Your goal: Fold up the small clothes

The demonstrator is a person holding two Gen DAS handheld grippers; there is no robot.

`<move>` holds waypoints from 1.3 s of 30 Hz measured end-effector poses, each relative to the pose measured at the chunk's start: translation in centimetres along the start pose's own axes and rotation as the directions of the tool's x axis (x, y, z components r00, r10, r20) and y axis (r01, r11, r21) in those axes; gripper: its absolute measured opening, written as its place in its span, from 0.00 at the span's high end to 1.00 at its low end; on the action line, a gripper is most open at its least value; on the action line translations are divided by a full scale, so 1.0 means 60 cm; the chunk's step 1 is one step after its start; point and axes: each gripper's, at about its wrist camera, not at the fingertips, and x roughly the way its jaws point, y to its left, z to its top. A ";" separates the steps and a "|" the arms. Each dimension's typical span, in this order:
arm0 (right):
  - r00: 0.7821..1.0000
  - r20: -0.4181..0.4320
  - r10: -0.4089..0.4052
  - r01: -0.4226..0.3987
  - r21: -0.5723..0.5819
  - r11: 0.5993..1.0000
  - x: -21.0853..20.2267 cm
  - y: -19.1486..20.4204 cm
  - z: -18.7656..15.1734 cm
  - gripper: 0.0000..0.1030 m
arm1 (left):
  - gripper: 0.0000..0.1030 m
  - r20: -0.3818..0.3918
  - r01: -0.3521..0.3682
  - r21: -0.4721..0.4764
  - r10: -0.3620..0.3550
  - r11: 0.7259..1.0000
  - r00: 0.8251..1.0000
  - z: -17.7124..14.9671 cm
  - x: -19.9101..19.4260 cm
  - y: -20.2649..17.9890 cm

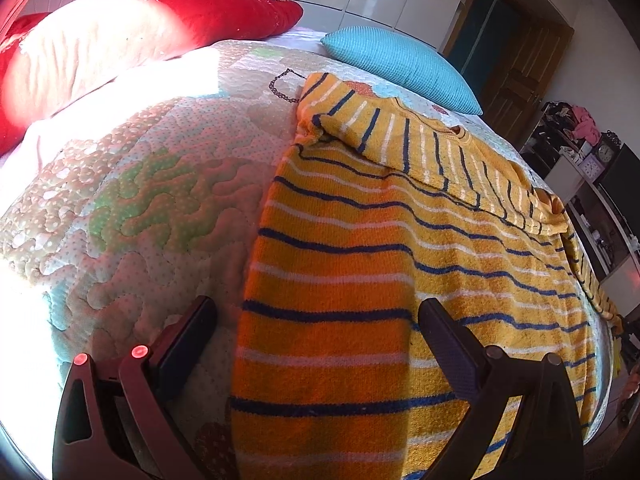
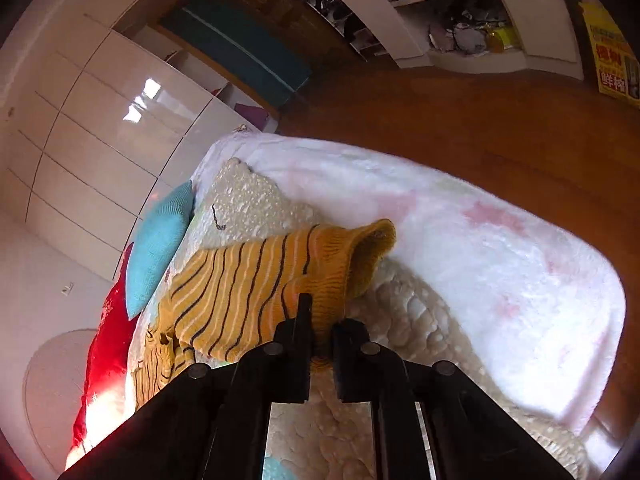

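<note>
A yellow sweater (image 1: 360,248) with blue and white stripes lies on the quilted bed cover (image 1: 140,200). One sleeve (image 1: 420,136) is folded across its upper part. My left gripper (image 1: 316,312) is open and hovers over the sweater's left edge, one finger on each side of it. In the right wrist view, my right gripper (image 2: 322,320) is shut on the ribbed cuff of the sweater's sleeve (image 2: 332,268) and holds it lifted above the bed. The rest of the sweater (image 2: 224,300) trails away to the left.
A red pillow (image 1: 140,28) and a blue pillow (image 1: 400,64) lie at the head of the bed. A white fluffy blanket (image 2: 460,240) covers the bed's far side. White wardrobe doors (image 2: 80,140), wooden floor (image 2: 480,120) and cluttered shelves (image 2: 460,20) surround it.
</note>
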 end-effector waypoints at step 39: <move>0.867 -0.489 -0.099 -0.337 -0.720 0.607 0.426 0.845 -0.499 0.90 | 0.02 0.080 0.176 -0.104 -0.168 0.979 0.983 -0.003 -0.020 0.041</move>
